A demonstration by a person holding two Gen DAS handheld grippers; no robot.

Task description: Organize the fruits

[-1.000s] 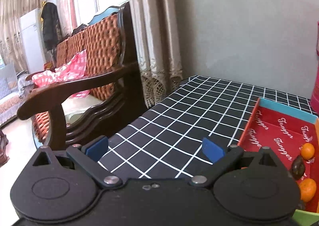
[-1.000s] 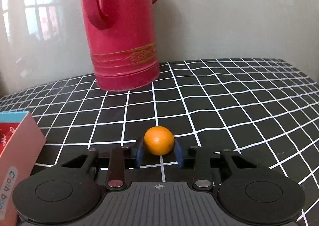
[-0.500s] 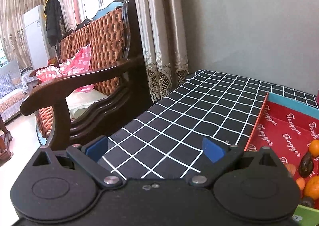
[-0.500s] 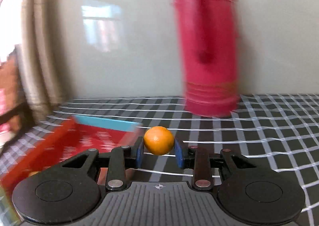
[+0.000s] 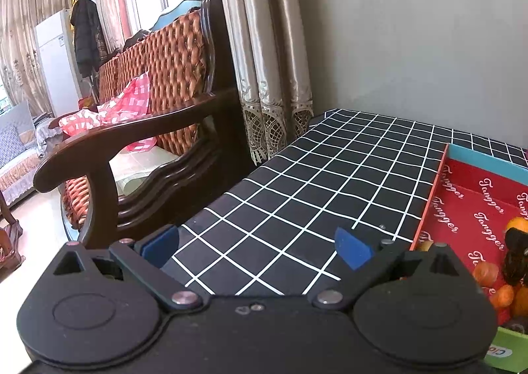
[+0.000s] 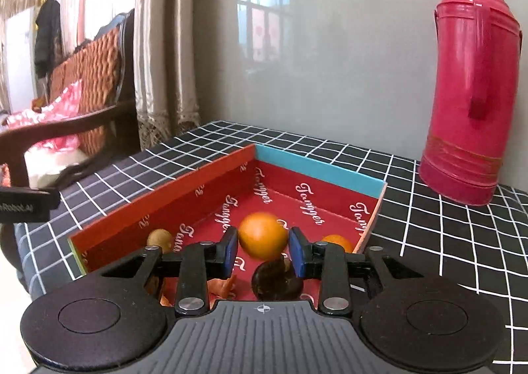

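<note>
Right wrist view: the right gripper [image 6: 263,250] fingers squeeze an orange [image 6: 263,235] above the red box [image 6: 171,197] — a few fruits already lie under and beside them. Next comes letting go; the left gripper [image 5: 257,246] fingers are wide and hold nothing.

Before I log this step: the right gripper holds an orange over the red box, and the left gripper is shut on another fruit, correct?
Not quite: the left wrist view shows the left gripper open and empty. The right gripper does hold the orange over the red box.

"Tangger" repeated on red box [image 6: 204,189] lining.
</note>
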